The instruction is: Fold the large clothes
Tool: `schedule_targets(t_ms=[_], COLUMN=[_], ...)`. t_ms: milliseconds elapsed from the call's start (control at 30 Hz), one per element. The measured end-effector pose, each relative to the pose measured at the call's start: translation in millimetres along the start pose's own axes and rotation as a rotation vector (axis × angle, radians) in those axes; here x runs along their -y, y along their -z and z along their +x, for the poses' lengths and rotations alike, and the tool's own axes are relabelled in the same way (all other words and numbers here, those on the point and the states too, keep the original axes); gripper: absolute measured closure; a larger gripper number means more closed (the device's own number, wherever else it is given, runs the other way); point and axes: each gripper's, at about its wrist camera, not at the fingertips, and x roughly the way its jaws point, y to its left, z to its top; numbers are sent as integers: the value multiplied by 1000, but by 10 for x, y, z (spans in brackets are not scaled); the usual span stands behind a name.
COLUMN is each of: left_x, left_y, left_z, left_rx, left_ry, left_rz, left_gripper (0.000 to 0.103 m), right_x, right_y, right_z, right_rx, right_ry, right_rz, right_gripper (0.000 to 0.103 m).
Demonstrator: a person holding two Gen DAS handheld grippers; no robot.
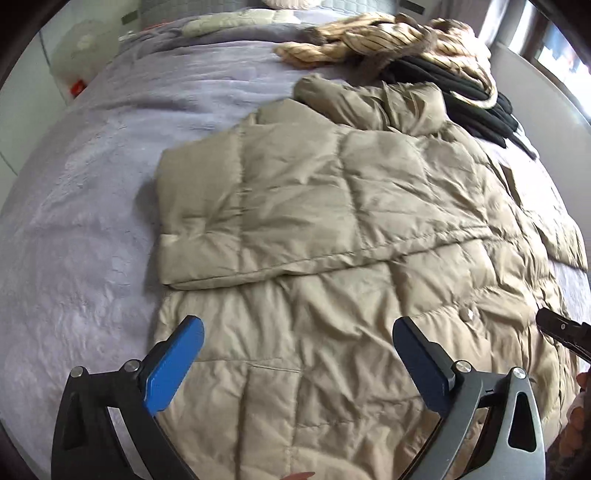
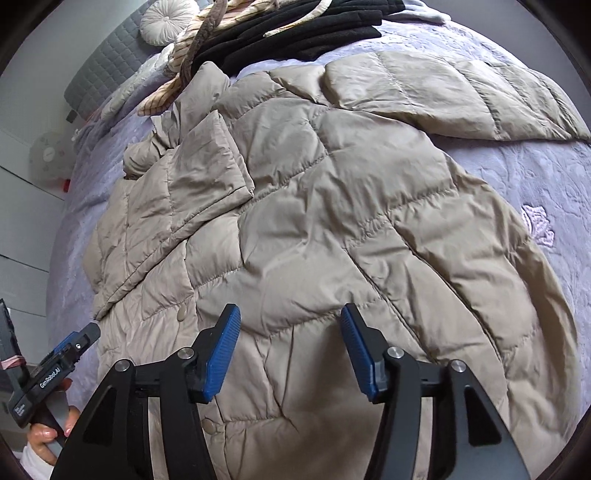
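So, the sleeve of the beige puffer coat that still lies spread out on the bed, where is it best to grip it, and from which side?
Probably at the cuff end of the spread sleeve, coming from above at its outer edge. That sleeve lies flat and apart from the coat's body, so its free end is easiest to pinch and carry across, like the other sleeve already folded over. The right gripper is open and nearer.

A bedroom in a home: a bed [image 2: 535,177] with a lilac embossed cover, a grey quilted headboard [image 2: 107,70], a round cushion [image 2: 168,20], piled clothes [image 1: 406,40], and what looks like a window [image 1: 561,55].
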Motion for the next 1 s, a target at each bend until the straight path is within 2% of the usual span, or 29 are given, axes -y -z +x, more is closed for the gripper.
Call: schedule_targets(t_ms=[167,300,367,567,733,867,1000], left_x=[239,470,620,1143,1593,1958,2248], left_y=[-40,-55,-59,-146,-239,-321,-403], left_z=[25,63,103,175,295,358,368], left_rx=[-3,-9,-21,-37,-76,-83,-84], left_ry=[-7,-24,-29,-46,-14,-23,-3], left_rz=[44,55,56,55,54,65,58], left_gripper=[1,1,1,1,1,1,1], right_x=[133,378,497,949,1524,2093,2791], right_y=[-5,-107,-177,-494,-817,-1057,-1277], right_z=[-62,-109,-147,-253,-347,-415,-394], right_rx=[19,41,51,87,109,126,126], right_ry=[-39,-112,-147,-180,-147,-102,-159], right_rz=[20,65,78,96,172,276,461], right_gripper=[21,18,0,0,0,0,0])
